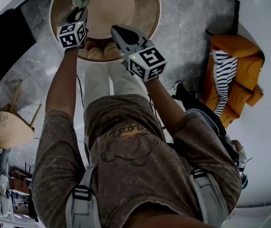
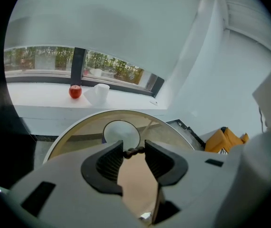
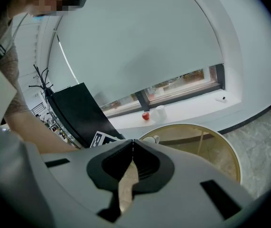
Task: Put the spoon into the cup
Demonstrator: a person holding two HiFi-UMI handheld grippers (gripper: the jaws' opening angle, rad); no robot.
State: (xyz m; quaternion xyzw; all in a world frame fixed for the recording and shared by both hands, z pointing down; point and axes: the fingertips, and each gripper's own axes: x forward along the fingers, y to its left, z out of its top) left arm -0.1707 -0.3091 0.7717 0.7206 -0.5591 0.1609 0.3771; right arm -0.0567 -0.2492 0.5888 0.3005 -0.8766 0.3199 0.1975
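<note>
A round wooden table point(image 1: 126, 8) carries a pale cup point(image 1: 80, 1). My left gripper point(image 1: 78, 14) hangs just over the cup's near side. In the left gripper view the cup point(image 2: 121, 131) sits right beyond the jaws, and a short dark beaded piece, the spoon's handle point(image 2: 134, 151), bridges the narrow gap of my left gripper point(image 2: 134, 152) and touches both tips. The spoon's bowl is hidden. My right gripper point(image 1: 119, 32) is held over the table's near edge, right of the cup; its jaws point(image 3: 133, 142) are shut with nothing between them. The cup point(image 3: 150, 139) shows small at its left.
A windowsill behind the table holds a red apple point(image 2: 75, 91) and a white vessel point(image 2: 100, 93). On the floor to the right lies an orange jacket with a striped cloth point(image 1: 230, 75). A smaller wooden table point(image 1: 7, 129) stands at the left. A black panel point(image 3: 78, 113) rises behind.
</note>
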